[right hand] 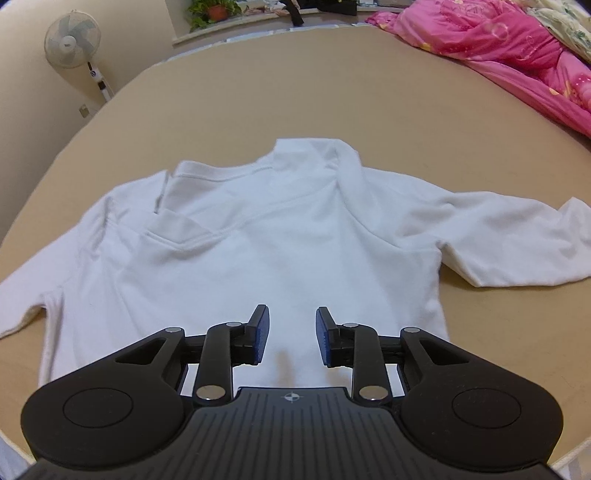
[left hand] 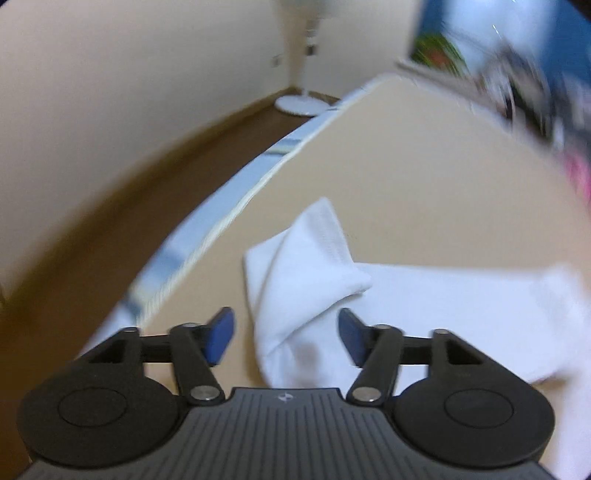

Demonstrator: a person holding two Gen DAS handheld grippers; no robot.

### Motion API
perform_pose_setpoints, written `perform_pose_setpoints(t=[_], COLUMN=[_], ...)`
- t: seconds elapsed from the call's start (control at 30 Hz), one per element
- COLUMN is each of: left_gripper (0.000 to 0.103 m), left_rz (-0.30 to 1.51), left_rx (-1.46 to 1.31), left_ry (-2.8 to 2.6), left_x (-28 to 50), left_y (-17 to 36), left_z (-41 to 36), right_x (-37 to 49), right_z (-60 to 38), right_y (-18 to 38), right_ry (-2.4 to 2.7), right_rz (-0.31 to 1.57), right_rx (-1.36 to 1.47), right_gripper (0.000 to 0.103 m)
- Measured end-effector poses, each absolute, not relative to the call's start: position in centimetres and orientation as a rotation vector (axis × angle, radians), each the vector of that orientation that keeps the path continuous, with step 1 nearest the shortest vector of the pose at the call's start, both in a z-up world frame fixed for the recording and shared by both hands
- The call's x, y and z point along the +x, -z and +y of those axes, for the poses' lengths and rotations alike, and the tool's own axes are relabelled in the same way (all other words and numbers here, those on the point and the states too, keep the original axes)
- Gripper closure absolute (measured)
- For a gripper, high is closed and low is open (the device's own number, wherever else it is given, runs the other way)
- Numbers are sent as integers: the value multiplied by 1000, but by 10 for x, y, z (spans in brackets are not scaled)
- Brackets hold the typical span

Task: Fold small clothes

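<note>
Left wrist view: the left tongs [left hand: 284, 338], black with blue pads, stand wide apart. A bunched sleeve of the white cotton T-shirt [left hand: 306, 273] rises in the gap between the pads, touching neither, so nothing is gripped. The rest of the shirt spreads to the right across the flat tan bed surface [left hand: 406, 166]. The bed's pale blue side edge [left hand: 236, 184] curves along the left, with brown floor [left hand: 147, 192] and a cream wall [left hand: 129, 74] beyond. The round white base of a standing fan [left hand: 301, 105] sits in the far corner. The top right is blurred.

Right wrist view: the right tongs [right hand: 291, 339] are partly parted, with a narrow gap between the blue pads. They hang over the lower middle of the white T-shirt [right hand: 258, 240] and grasp nothing. The shirt lies mostly flat in the middle of the tan bed [right hand: 369, 92], collar away from the camera. One sleeve stretches out to the right; the other lies at the left, and the cloth near that shoulder is folded over. A crumpled pink quilt [right hand: 498, 44] lies at the far right, well apart from the shirt. A white pedestal fan [right hand: 72, 38] stands at the far left beside the wall, and a potted green plant [right hand: 212, 11] sits on a ledge behind the bed.
</note>
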State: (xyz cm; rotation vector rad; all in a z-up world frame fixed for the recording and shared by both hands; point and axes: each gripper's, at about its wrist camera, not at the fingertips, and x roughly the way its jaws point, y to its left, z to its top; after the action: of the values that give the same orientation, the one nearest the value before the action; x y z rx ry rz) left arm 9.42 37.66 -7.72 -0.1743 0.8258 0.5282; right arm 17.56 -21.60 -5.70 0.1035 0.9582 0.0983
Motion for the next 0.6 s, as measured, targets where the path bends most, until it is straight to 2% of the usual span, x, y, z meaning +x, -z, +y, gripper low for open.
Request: perform_pose_setpoints(t=[0.17, 0.2, 0.23, 0.27, 0.3, 0.4, 0.5, 0.6], left_gripper=[32, 38, 49, 83, 97, 98, 97, 97], left_rz=[880, 901, 900, 892, 882, 752, 663, 647], left_rx=[173, 207, 218, 213, 188, -87, -410, -511], left_ry=[-536, -558, -574, -588, -621, -826, -959, -1000], left_x=[140, 147, 151, 152, 151, 116, 59, 30], left_y=[117, 125, 128, 126, 121, 88, 78, 79], left_z=[335, 334, 336, 339, 346, 403, 455, 472], right_x=[177, 177, 178, 178, 178, 177, 177, 176], right_z=[-229, -232, -233, -235, -237, -241, -245, -252], right_y=[67, 69, 70, 72, 74, 78, 78, 74], right_ry=[-57, -48, -41, -36, -30, -21, -19, 0], right_rz=[983, 987, 989, 991, 994, 1004, 1003, 986], right_rx=[103, 103, 100, 97, 96, 102, 104, 123], right_gripper=[74, 74, 74, 74, 74, 74, 74, 74])
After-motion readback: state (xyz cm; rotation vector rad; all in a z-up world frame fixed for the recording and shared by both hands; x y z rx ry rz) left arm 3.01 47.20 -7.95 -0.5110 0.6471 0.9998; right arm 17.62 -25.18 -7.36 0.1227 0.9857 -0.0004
